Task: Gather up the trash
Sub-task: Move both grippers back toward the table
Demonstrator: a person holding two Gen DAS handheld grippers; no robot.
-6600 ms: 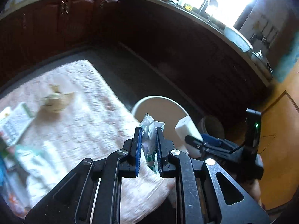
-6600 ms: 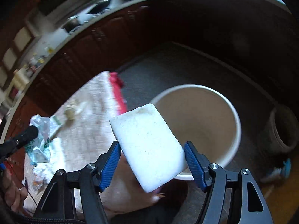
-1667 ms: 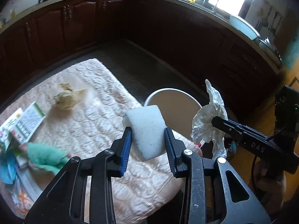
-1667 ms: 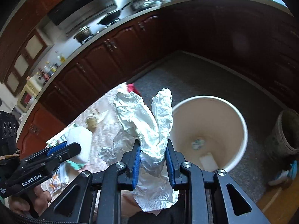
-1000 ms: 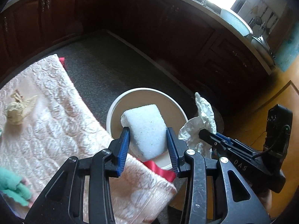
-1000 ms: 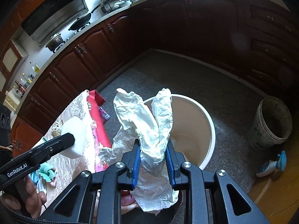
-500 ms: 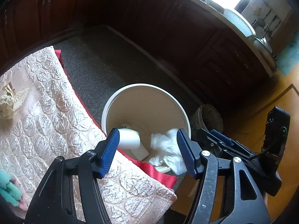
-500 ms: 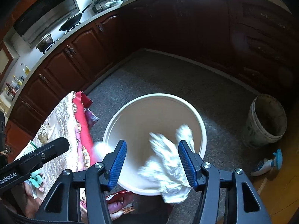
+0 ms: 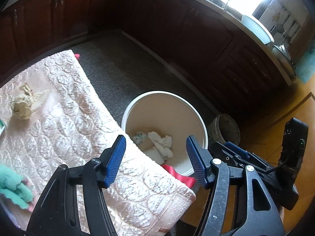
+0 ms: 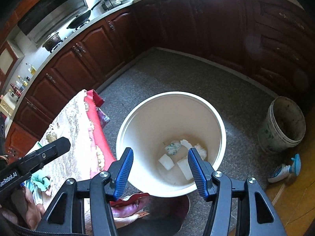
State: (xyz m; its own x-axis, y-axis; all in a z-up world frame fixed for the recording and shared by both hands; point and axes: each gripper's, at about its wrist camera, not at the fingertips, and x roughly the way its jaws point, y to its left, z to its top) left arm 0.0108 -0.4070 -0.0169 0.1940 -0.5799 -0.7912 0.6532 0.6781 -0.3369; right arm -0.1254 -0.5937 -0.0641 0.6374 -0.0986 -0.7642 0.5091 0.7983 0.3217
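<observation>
Left wrist view first: the left gripper (image 9: 155, 157) hangs over the edge of the desk (image 9: 65, 122) with its jaws spread wide and nothing between them. Below sits the white bin (image 9: 202, 125), and in its bottom lie a crumpled white wrapper (image 9: 161, 143), a green-printed packet (image 9: 139, 136) and pale foam pieces (image 9: 155, 154). Over to the right wrist view, and the right gripper (image 10: 160, 167) is poised above the same bin, jaws parted about halfway, also empty.

More trash waits on the quilted desk cover: a balled-up tan paper (image 9: 22, 105) well back from the edge, and a green cloth-like thing (image 9: 13, 188) at the near left corner, though whether that counts as rubbish I can't tell.

The risks from here look like this. The tan ball is light and loose, so a shallow pinch could let it slip out on the way across the gap. The cover could snag on a fingertip and drag. And the bin stands tight against the desk's overhang, so a release too early lands on the cloth or the floor.
</observation>
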